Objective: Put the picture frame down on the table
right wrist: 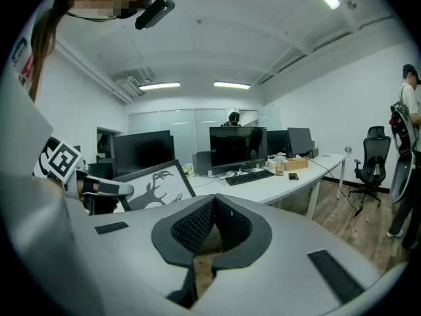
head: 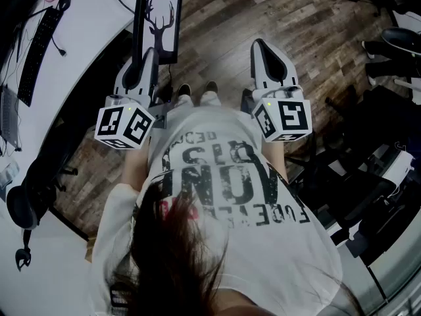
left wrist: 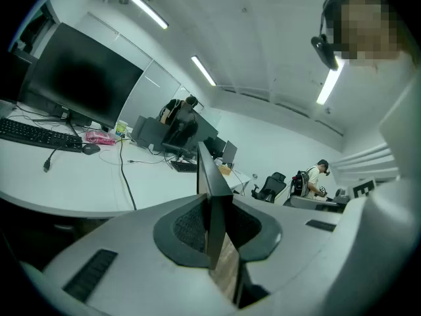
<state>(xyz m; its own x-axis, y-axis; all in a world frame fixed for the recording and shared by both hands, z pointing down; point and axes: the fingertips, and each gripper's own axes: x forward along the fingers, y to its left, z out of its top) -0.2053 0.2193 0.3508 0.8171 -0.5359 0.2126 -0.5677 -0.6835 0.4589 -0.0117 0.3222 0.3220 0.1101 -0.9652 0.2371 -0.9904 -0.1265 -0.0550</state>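
above wood floor, frame in left gripper

Picture frame sits between jaws of left gripper.

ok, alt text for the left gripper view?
The left gripper holds a black picture frame upright and edge-on, jaws shut on its edge. Behind it, a white table carries a dark monitor and keyboard.
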